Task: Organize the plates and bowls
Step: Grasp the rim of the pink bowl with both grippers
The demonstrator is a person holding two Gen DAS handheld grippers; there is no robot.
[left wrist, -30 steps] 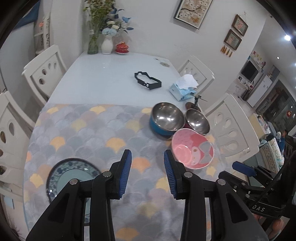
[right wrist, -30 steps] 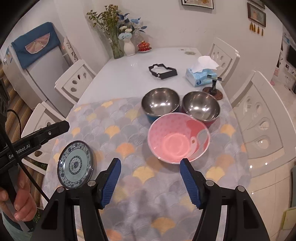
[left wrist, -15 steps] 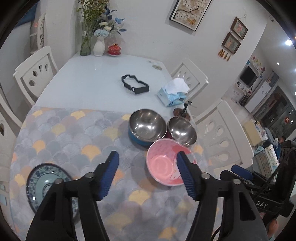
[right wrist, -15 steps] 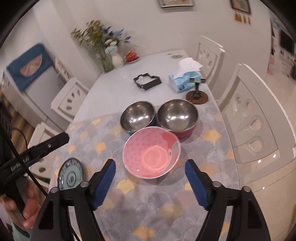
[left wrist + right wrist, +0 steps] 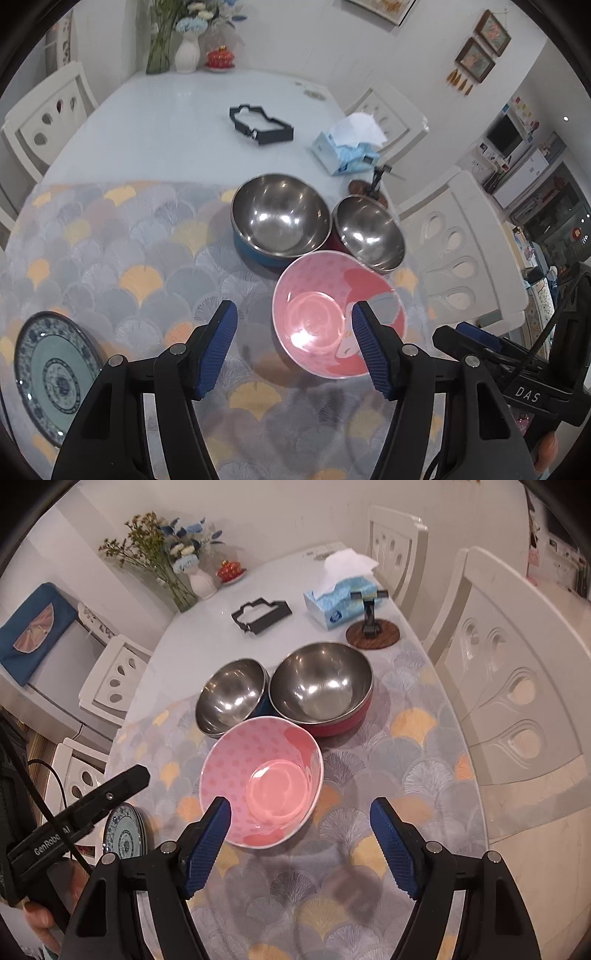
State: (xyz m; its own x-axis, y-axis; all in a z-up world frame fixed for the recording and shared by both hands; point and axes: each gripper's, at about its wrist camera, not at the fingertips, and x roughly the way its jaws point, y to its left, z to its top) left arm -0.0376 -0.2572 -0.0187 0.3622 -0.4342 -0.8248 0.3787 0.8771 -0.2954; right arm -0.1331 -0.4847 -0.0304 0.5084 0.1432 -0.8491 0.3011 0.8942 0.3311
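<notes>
Grey scalloped mat (image 5: pixel 122 258) covers the near end of a white table (image 5: pixel 166 122).

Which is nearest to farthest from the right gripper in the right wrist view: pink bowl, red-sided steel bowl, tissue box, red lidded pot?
Measured from the right gripper:
1. Pink bowl: just ahead, by the left finger.
2. Red-sided steel bowl: behind the pink bowl, to the right.
3. Tissue box: farther back on the bare tabletop.
4. Red lidded pot: far end, beside the vase.
</notes>
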